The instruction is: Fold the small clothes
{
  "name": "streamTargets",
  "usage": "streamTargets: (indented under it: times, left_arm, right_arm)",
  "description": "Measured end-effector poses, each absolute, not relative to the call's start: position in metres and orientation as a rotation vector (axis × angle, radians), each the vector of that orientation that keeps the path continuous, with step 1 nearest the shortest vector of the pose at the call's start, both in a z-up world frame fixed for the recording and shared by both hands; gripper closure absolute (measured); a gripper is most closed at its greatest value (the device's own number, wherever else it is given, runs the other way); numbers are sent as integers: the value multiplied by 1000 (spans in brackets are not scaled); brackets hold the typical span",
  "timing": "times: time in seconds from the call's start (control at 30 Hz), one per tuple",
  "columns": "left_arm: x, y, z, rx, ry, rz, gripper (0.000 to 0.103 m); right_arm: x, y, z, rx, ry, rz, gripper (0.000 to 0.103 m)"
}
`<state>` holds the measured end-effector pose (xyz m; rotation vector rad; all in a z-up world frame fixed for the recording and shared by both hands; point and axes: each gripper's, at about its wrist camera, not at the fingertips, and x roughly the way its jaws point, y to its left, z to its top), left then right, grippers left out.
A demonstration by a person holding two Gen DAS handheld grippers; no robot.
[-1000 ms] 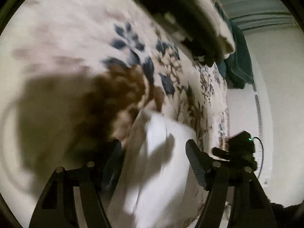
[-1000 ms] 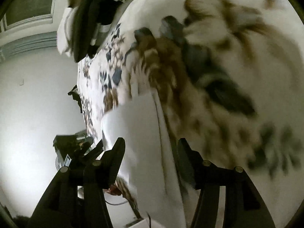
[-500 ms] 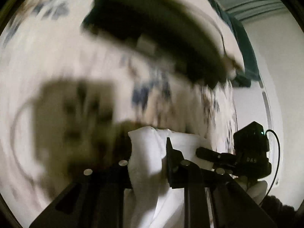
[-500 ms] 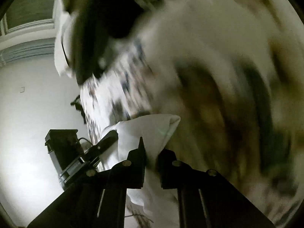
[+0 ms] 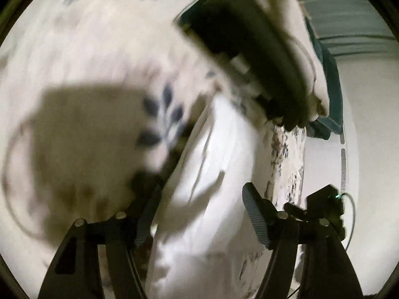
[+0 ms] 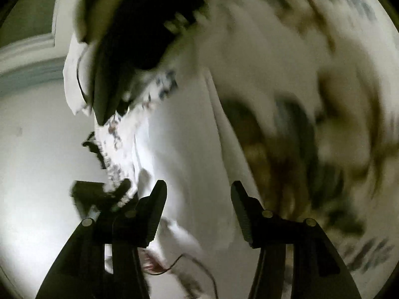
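Observation:
A small white garment [image 5: 214, 164] lies folded on the floral bedspread [image 5: 87, 57]. My left gripper [image 5: 199, 214] is open, its jaws wide apart just above the near end of the garment. In the right wrist view the same white garment [image 6: 179, 149] lies on the bedspread [image 6: 286, 49]. My right gripper [image 6: 197, 211] is open over its near end. Both views are blurred by motion.
A stack of folded clothes, dark on top of white, lies beyond the garment [image 5: 249, 57], and it shows in the right wrist view [image 6: 134, 37]. The other gripper shows at the lower right [image 5: 321, 206]. A dark green cloth [image 5: 326, 87] lies further back. White walls stand past the bed's edge.
Half a second ago both grippers were shut on the white garment. Now both have opened and the garment lies flat on the bedspread.

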<state>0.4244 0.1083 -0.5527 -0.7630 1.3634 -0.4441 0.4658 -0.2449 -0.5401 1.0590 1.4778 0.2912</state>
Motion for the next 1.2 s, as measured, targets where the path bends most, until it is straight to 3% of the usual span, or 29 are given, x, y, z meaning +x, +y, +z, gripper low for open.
streamTargets:
  times: [0.13, 0.17, 0.2, 0.23, 0.27, 0.3, 0.4, 0.7, 0.8, 0.87, 0.93, 1.0, 1.07, 1.2]
  left_arm:
    - [409, 101, -562, -784, 1323, -392, 42]
    - [408, 97, -560, -752, 1307, -378, 51]
    - [407, 93, -558, -718, 1307, -368, 83]
    - [407, 93, -556, -709, 1312, -363, 90]
    - [406, 93, -555, -708, 1303, -357, 90]
    - [404, 93, -551, -707, 1289, -358, 91]
    - [402, 91, -540, -695, 1269, -359, 92]
    - [397, 91, -553, -739, 1314, -350, 89]
    - [389, 97, -562, -726, 1358, -328, 76]
    - [379, 102, -556, -708, 1368, -330, 68]
    - [363, 109, -547, -681, 1388, -334, 65]
    - [342, 116, -536, -647, 1401, -343, 61]
    - [314, 125, -532, -629, 1428, -351, 47]
    - [257, 130, -551, -646, 1559, -335, 44]
  right_arm:
    - [449, -233, -577, 1167, 1531, 259, 47]
    - [448, -231, -582, 1180, 1520, 263, 47]
    - [448, -230, -583, 1196, 1504, 269, 47]
    - [448, -228, -581, 1209, 1484, 277, 56]
    - [449, -229, -576, 1210, 1449, 282, 70]
    - [450, -228, -570, 1209, 1430, 296, 96]
    - [452, -229, -553, 1167, 1379, 300, 98]
    - [456, -254, -547, 1039, 1415, 239, 99]
    - [451, -258, -560, 1002, 1482, 214, 99]
    - [443, -265, -563, 990, 1518, 183, 91]
    - [432, -273, -559, 1006, 1519, 191, 70]
    - [415, -279, -553, 1009, 1534, 208, 58]
    - [387, -284, -550, 1010, 1576, 235, 57]
    - [328, -282, -553, 1003, 1694, 263, 55]
